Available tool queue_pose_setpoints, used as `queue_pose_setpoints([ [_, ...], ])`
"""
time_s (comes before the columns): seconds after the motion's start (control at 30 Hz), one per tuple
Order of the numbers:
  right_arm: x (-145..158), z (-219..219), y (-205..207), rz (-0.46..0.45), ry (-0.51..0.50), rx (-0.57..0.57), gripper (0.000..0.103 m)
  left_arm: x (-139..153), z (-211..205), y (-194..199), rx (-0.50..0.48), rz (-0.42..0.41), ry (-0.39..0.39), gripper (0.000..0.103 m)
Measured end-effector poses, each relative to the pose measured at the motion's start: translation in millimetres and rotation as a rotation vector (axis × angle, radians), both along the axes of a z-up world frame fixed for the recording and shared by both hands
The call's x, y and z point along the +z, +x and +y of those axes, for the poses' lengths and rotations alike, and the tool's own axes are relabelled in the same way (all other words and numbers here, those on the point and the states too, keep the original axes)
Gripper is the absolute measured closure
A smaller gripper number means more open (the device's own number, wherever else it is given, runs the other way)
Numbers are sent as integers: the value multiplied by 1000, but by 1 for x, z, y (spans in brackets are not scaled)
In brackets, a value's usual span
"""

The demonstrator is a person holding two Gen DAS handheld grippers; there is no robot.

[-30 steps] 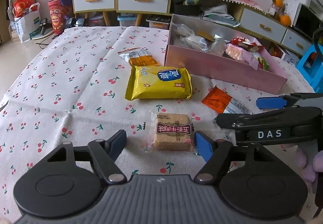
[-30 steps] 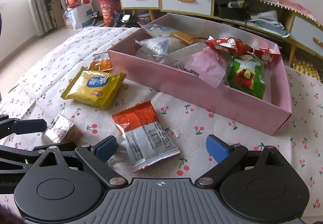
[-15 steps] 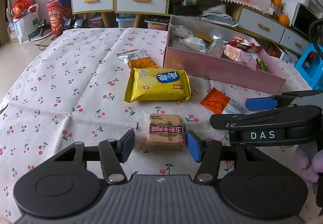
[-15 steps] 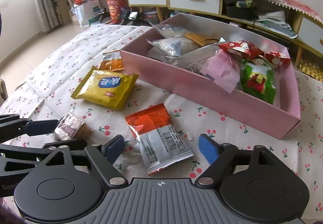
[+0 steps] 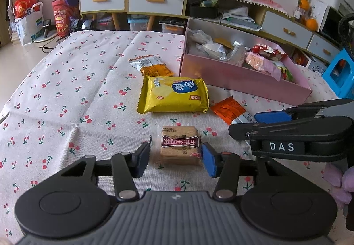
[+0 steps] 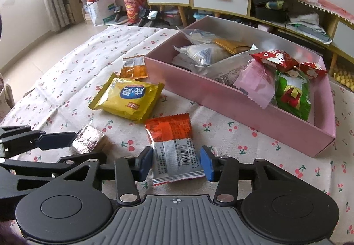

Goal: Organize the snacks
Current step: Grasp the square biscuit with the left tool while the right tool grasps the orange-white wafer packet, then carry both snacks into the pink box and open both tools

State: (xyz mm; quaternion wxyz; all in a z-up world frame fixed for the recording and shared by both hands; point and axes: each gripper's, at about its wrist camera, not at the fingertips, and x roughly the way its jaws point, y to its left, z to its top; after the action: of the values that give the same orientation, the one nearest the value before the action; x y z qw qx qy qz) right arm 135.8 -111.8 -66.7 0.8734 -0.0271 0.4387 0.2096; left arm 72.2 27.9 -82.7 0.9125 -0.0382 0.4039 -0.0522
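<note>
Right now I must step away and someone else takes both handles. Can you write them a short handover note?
Left tongs: closing around the brown biscuit pack; right pad touching, left pad just short.
Right tongs: closing around the orange-and-silver sachet; no firm pinch visible yet.
Still on the cherry tablecloth: yellow snack bag, small orange packet.
Done: several snacks already lie in the pink box.
Left: lift both packs into the box, then the other two.
</note>
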Motion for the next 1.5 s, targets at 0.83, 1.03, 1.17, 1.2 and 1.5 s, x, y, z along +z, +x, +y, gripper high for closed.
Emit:
queue_pose_setpoints([
  [0.83,47,-33,0,81,182,-126,60,40,20,15,-10,-30,-138,63],
  [1.03,63,-48,3,61,241,-191,60,52,21,23,-42,-78,-145,63],
  [1.17,69,-61,9,41,258,-263,60,56,20,33,-45,-89,-156,63],
  [1.2,71,-63,12,39,260,-281,60,57,19,36,-49,-87,-160,63],
  [1.5,79,-85,59,14,273,-417,60,61,-7,84,-206,-82,-182,63],
])
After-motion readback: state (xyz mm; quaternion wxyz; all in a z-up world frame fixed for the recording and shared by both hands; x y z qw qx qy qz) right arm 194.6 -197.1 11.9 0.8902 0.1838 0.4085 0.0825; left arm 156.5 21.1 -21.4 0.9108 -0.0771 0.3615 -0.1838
